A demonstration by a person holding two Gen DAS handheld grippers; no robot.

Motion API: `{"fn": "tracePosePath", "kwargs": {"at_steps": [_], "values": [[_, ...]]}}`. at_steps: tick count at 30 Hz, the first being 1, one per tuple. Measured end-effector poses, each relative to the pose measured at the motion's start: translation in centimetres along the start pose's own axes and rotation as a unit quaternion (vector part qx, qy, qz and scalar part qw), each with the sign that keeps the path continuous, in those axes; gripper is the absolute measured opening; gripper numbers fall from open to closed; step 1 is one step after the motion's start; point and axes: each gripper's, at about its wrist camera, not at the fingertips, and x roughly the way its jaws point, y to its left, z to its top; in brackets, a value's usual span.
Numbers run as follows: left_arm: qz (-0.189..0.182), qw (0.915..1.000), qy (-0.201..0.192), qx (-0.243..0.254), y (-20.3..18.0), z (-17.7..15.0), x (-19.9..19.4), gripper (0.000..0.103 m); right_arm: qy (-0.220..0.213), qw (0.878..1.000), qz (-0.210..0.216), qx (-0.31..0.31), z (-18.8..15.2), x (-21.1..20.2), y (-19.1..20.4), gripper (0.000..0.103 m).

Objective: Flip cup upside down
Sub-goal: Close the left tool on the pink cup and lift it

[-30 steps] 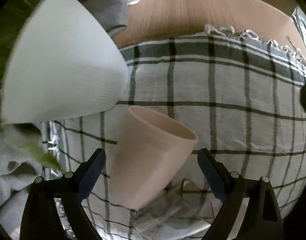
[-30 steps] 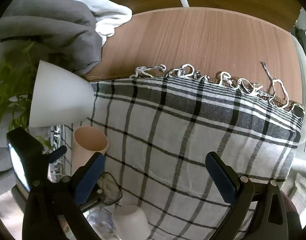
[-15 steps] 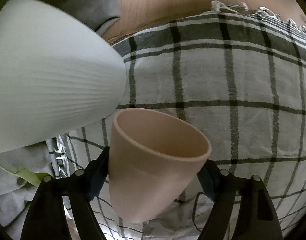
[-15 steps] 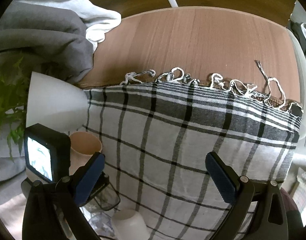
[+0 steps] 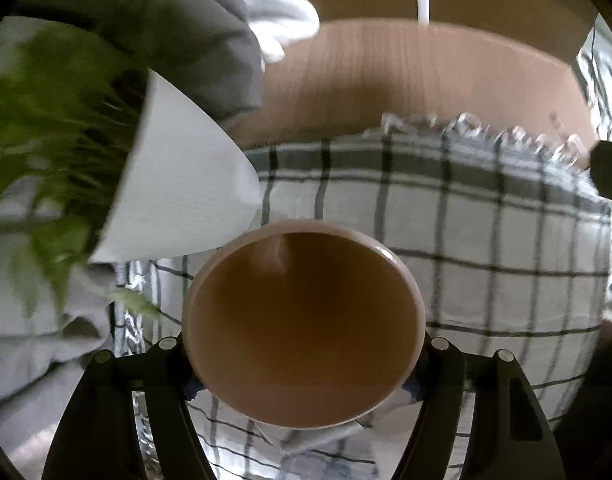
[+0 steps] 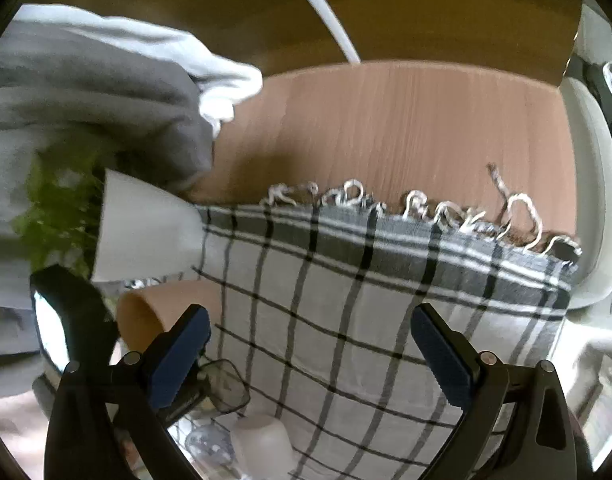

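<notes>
My left gripper [image 5: 304,384] is shut on a pale pink cup [image 5: 304,332], lifted off the checked cloth [image 5: 485,240]. The cup's open mouth faces the left wrist camera, so I look into its brown-shaded inside. In the right wrist view the same cup [image 6: 162,312] lies tilted on its side in the air at the left, with the left gripper's body [image 6: 70,320] beside it. My right gripper [image 6: 309,360] is open and empty above the cloth [image 6: 365,320].
A white plant pot [image 5: 178,184] with green leaves stands close left of the cup. Grey and white clothes [image 6: 106,92] lie behind it. A clear glass [image 6: 222,384] and a white upturned cup [image 6: 266,440] sit near the cloth's front. Bare wooden table [image 6: 405,128] lies beyond the fringe.
My left gripper closed on the pink cup, lifted it and tipped it so its mouth turned toward the camera. My right gripper stayed open and hardly moved.
</notes>
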Motion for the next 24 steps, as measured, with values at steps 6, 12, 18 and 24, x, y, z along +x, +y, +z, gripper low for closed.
{"fn": "tracePosePath", "kwargs": {"at_steps": [6,12,18,24], "values": [[-0.001,0.9977,-0.038,-0.056,0.6,-1.7,-5.0,0.071,-0.027,0.999,0.026,-0.028,-0.2,-3.5,0.2,0.102],[-0.004,0.9904,-0.052,-0.128,-0.4,-5.0,-7.8,0.072,-0.013,0.996,0.041,-0.079,-1.2,-5.2,1.0,0.101],[-0.004,0.9748,-0.045,-0.219,-2.2,-10.8,-10.6,0.071,0.017,0.987,0.063,-0.149,-3.2,-5.9,2.0,0.101],[-0.028,0.9448,-0.023,-0.326,-5.6,-16.5,-11.2,0.071,0.055,0.968,0.080,-0.232,-5.9,-6.4,2.8,0.101]]}}
